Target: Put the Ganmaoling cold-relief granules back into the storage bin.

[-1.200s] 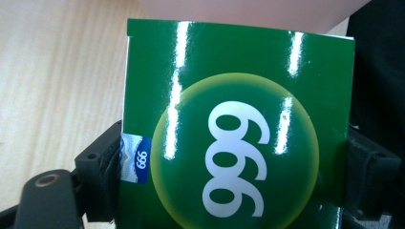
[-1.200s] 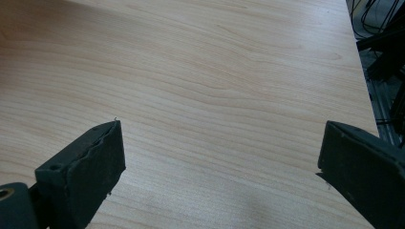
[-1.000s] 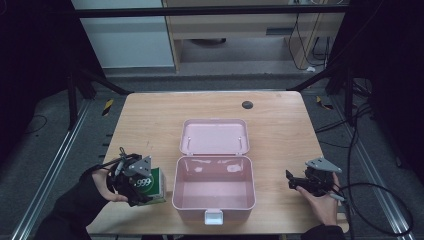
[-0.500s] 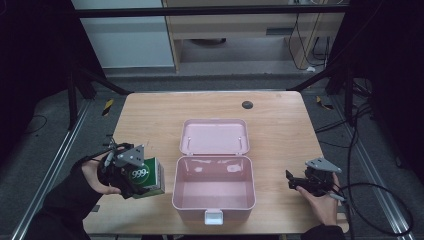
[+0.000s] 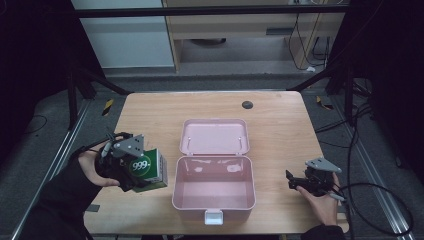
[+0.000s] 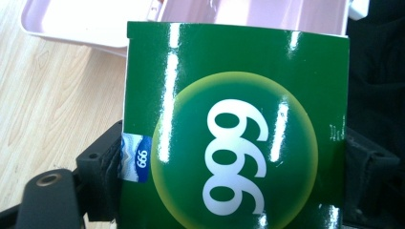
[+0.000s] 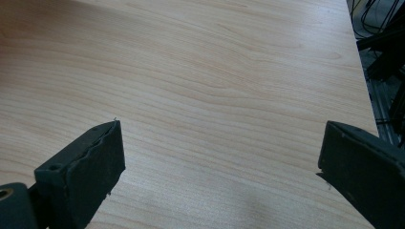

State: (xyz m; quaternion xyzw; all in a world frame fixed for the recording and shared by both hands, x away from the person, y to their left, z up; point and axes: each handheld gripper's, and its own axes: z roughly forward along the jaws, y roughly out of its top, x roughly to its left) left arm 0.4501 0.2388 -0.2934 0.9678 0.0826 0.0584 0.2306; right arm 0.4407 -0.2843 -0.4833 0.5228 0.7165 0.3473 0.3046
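High view — green box, left of pink case, clamped in left gripper jaws; right gripper jaws gape empty. Risk: glossy carton slipping, or clipping the case wall.

Open storage box sits centre on the table, near the person's edge, with its lid laid flat behind it. Left gripper is just left of the box and clamps the "999" carton, which sits between its jaws beside the box wall. Right gripper is well right of the box near the table's right edge; small round disc lies far behind the lid.
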